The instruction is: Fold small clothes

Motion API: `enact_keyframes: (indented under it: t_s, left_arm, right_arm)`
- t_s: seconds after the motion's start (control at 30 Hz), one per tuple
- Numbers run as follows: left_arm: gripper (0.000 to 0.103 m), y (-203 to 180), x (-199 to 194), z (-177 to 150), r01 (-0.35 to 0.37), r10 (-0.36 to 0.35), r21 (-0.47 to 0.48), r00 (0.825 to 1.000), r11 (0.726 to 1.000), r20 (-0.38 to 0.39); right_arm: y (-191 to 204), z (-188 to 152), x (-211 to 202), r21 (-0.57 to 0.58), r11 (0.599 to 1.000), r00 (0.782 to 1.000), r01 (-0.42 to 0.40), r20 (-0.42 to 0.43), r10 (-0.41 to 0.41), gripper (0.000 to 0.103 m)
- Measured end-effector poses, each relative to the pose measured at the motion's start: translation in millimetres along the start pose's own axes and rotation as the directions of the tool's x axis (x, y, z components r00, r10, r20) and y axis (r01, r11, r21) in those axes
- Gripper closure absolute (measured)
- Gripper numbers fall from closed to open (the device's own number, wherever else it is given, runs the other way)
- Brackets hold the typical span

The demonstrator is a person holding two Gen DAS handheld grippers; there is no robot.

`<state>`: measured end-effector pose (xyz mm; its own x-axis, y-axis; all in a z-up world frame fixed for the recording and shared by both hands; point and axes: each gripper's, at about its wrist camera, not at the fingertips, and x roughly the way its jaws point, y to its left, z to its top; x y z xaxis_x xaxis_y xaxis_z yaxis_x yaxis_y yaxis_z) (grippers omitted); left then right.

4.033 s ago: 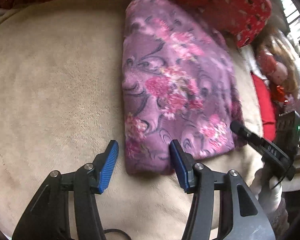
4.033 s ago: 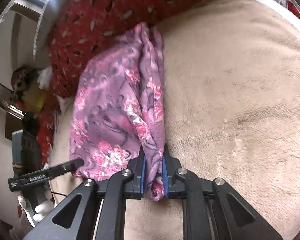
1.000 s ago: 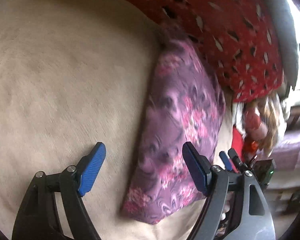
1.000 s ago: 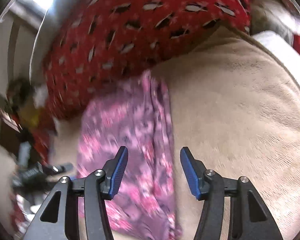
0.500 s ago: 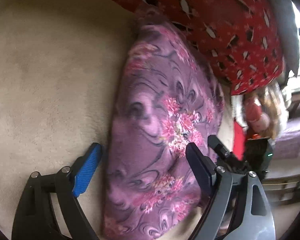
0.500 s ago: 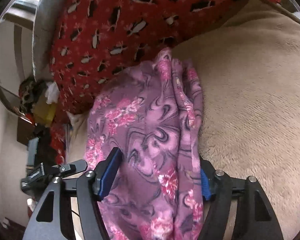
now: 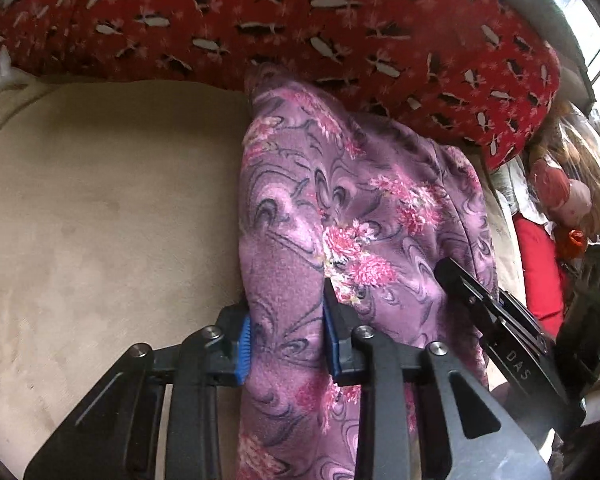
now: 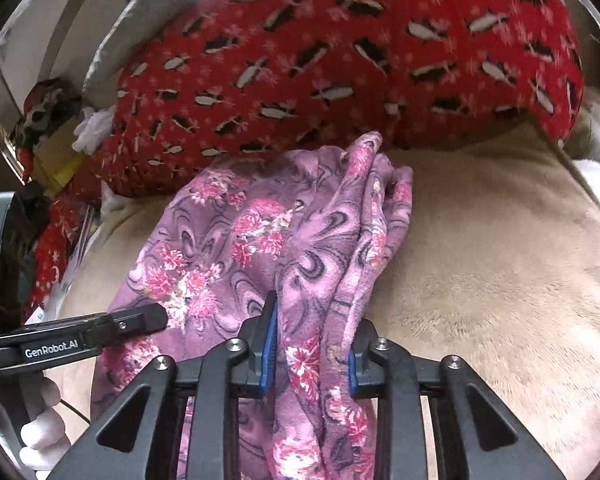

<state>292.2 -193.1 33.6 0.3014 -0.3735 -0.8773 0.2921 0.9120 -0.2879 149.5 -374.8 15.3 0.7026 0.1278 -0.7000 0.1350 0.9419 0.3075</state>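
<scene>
A purple fleece garment with pink flowers (image 7: 340,208) lies folded on a beige blanket (image 7: 100,220), its far end against a red patterned pillow (image 7: 300,20). My left gripper (image 7: 286,330) is shut on the garment's near left edge. My right gripper (image 8: 310,344) is shut on a bunched fold at the garment's (image 8: 260,240) near right edge. The right gripper's body shows in the left wrist view (image 7: 508,320). The left gripper's body shows in the right wrist view (image 8: 80,336).
The beige blanket (image 8: 500,280) spreads wide beside the garment. The red pillow (image 8: 340,60) runs along the back. A doll and red cloth clutter (image 7: 560,200) sit past the blanket's edge. A gloved hand (image 8: 40,436) holds the left tool.
Both grippers were open half a second ago, around the garment's near edges. Now both have shut on the cloth. Four seconds ago the right gripper held it and later let go.
</scene>
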Motion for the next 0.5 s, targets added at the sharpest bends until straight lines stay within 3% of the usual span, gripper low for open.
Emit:
enact_keyframes:
  t_s: [0.3,0.5]
  left_arm:
    - [0.077,11,-60,-30,-0.040,0.038,0.019,0.997,0.999,0.065]
    - [0.076,42,-89,-74,-0.045,0.045,-0.015,0.997,0.999,0.065]
  right_arm:
    - [43,-20,-39,-0.004,0.999,0.998,-0.051,0.023,0.051,0.077]
    - [75,-49,-54,-0.007,0.993,0.993,-0.121,-0.016,0.121,0.077]
